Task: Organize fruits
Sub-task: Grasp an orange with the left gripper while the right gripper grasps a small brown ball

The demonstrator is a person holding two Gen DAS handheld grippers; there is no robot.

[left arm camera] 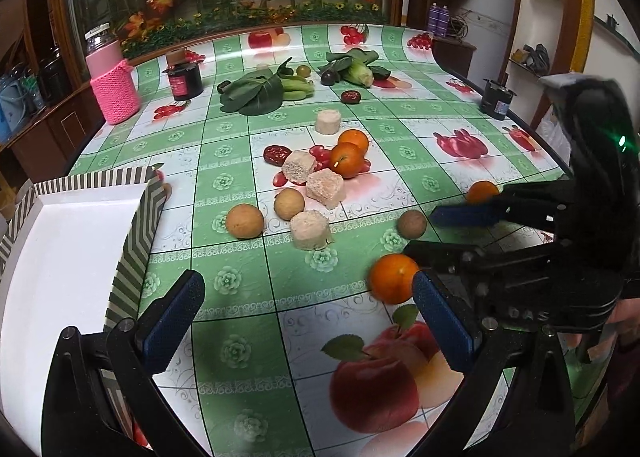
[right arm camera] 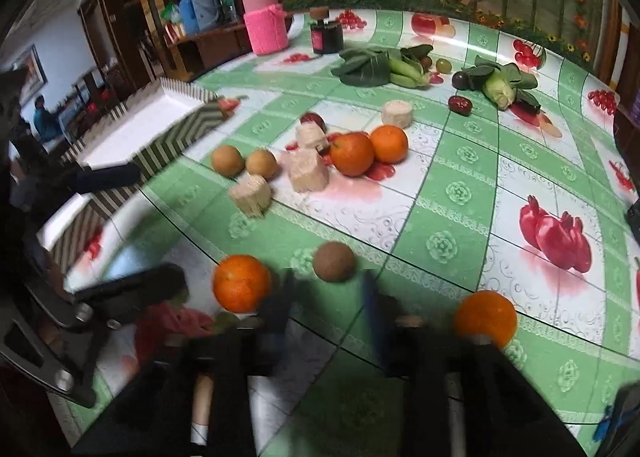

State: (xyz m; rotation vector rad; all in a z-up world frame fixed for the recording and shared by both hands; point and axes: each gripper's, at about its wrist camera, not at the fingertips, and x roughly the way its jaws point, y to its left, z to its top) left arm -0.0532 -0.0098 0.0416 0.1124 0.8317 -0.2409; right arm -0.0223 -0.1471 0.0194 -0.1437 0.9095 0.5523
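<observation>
The worktop (left arm camera: 240, 357) carries scattered fruit. The landmark is the striped box (left arm camera: 80, 241), empty, at the worktop's left edge. The left gripper (left arm camera: 308, 313) stands beside the box, fingers wide apart and holding nothing. The right gripper (right arm camera: 326, 297) is farther from the box, fingers apart with nothing clamped; a brown round fruit (right arm camera: 334, 261) lies just ahead of its fingertips. One orange (right arm camera: 241, 283) lies on the box side of that gripper, another orange (right arm camera: 485, 317) on the far side.
</observation>
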